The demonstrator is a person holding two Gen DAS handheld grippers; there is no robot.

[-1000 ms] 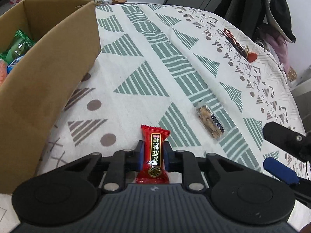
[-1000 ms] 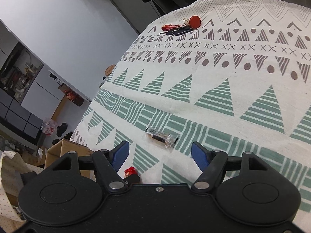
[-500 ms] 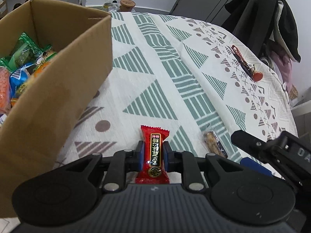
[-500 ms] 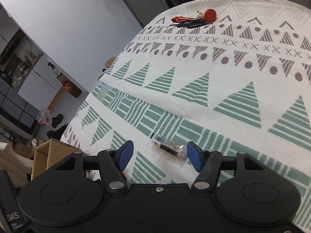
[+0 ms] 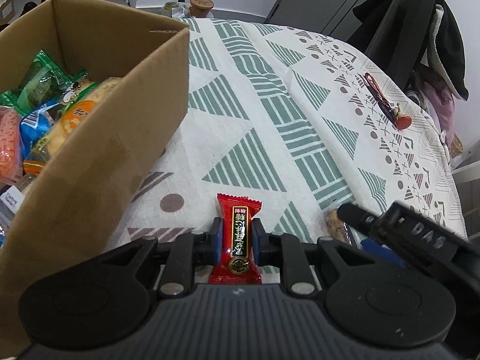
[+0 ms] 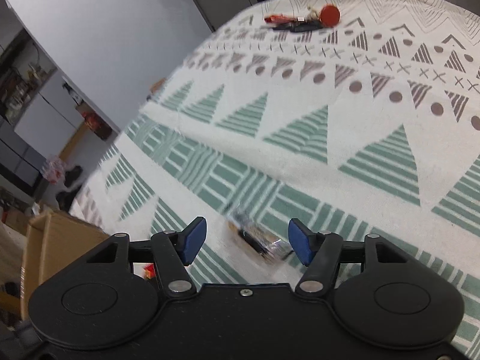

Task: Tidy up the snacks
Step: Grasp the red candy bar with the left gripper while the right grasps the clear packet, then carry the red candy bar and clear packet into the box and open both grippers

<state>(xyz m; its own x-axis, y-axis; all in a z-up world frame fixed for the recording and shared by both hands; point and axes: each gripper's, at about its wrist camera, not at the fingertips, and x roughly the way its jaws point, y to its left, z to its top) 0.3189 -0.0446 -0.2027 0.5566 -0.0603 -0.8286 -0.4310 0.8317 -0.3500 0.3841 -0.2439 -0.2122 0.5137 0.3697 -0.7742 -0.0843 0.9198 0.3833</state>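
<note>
So left gripper (image 5: 234, 236) is clamped on a red candy packet (image 5: 237, 239), blue pads pressing both sides of it, wrapper standing upright w/ gold+black label facing the cam. It's held up over the patterned tablecloth (image 5: 270, 114), just right of the cardboard box (image 5: 120, 138). Box is open on top and already has a bunch of snacks in it: a green packet (image 5: 42, 81), an orange one (image 5: 72, 120), a blue one (image 5: 34, 123), plus something pink/red at the far left edge, can't tell what exactly.

Right gripper (image 6: 246, 244) has its jaws spread wide, nothing between the pads touching them. It's low over the cloth w/ a clear-wrapped snack bar (image 6: 258, 237) lying between the two blue fingertips, a bit closer to the right one. Pic is motion-blurred so can't tell if the pads are down on the cloth or just above it. In the left wrist view the same bar (image 5: 336, 225) peeks out from behind the right gripper body, near the candy but not touching.

Further back on the cloth there's a keyring w/ a red round tag (image 6: 329, 15) and some dark keys, well apart from the snacks. Dark jacket (image 5: 450, 45) hanging over a chair past the table edge, and a small brown-lidded tub (image 5: 201, 3) behind the box
</note>
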